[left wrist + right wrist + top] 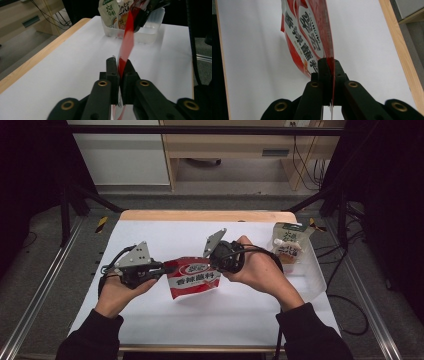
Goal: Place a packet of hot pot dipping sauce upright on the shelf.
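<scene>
Over the white-covered bench (150, 317) the red seasoning packet (192, 276) hangs between both claws, the left claw (119, 68) and right claw (329, 65) each clamped on an edge, so the next move probably calls for carrying it level to the clear tub (314, 275).

Red sachet (192, 276): glossy printed plastic film, clamped between matt black plastic fingers (325, 68). Bench (165, 320): matt white smooth surface, pale wood edge. Container (150, 27) beyond the fingers: translucent smooth plastic.
</scene>
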Available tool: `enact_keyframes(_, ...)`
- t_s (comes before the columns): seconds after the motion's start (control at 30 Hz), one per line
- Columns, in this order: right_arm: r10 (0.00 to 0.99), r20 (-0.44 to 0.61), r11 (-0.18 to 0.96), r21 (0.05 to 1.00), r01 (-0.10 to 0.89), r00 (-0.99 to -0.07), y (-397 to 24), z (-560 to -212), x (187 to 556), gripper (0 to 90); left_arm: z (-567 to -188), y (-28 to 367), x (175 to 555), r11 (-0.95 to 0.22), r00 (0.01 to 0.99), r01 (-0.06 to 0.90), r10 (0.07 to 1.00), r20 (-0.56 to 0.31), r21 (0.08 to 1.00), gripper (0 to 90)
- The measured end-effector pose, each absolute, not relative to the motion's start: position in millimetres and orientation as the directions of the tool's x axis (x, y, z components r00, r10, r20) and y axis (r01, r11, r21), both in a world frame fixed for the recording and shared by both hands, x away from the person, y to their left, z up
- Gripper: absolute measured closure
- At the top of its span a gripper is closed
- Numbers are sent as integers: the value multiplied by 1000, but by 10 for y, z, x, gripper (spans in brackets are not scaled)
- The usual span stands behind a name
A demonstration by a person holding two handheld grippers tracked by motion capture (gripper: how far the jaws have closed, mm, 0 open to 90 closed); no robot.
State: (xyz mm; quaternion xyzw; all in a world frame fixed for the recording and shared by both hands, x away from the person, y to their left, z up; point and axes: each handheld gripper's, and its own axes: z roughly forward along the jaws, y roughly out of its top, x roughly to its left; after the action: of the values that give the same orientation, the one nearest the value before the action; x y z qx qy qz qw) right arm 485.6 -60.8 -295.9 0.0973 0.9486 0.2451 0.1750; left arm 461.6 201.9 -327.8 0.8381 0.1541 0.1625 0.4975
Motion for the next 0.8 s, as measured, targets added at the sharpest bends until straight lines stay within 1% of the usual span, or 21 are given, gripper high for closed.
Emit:
enact_keyframes(0.03,268,-284,863,495,98,-921,-611,-2938,4854,894,-3285,2021,4616,-454,895,97,429,121,886,838)
enact_keyframes(0.07,268,-285,864,494,99,-920,-609,-2927,4851,894,-3293,2026,4615,-443,890,99,440,120,891,796)
enact_keyframes(0.13,266,-290,872,479,102,-919,-608,-2909,4847,895,-3310,2042,4613,-412,882,108,460,104,905,661)
enact_keyframes(0.2,273,-294,876,470,110,-916,-619,-2891,4847,895,-3331,2062,4608,-390,869,119,485,94,913,553)
enact_keyframes(0.27,276,-299,874,473,109,-913,-653,-2861,4861,895,-3360,2085,4586,-391,852,123,513,104,912,434)
enact_keyframes(0.33,294,-299,868,481,123,-908,-696,-2823,4868,895,-3423,2124,4556,-392,836,131,538,111,911,336)
enact_keyframes(0.4,309,-302,862,490,131,-902,-749,-2781,4877,895,-3531,2169,4549,-375,823,158,561,88,914,292)
enact_keyframes(0.5,335,-296,852,501,153,-895,-821,-2719,4891,895,-3728,2210,4570,-403,797,204,597,87,892,215)
enact_keyframes(0.6,358,-307,845,509,166,-882,-880,-2631,4881,895,-3871,2259,4570,-393,784,247,618,55,886,153)
enact_keyframes(0.67,368,-315,840,515,168,-875,-918,-2575,4865,895,-3956,2297,4559,-390,773,265,632,48,882,146)
enact_keyframes(0.73,382,-319,833,525,174,-867,-972,-2511,4846,895,-4038,2331,4560,-396,761,275,647,54,876,119)
enact_keyframes(0.8,393,-320,827,533,179,-862,-1029,-2460,4834,895,-4116,2368,4575,-380,747,297,664,35,876,102)
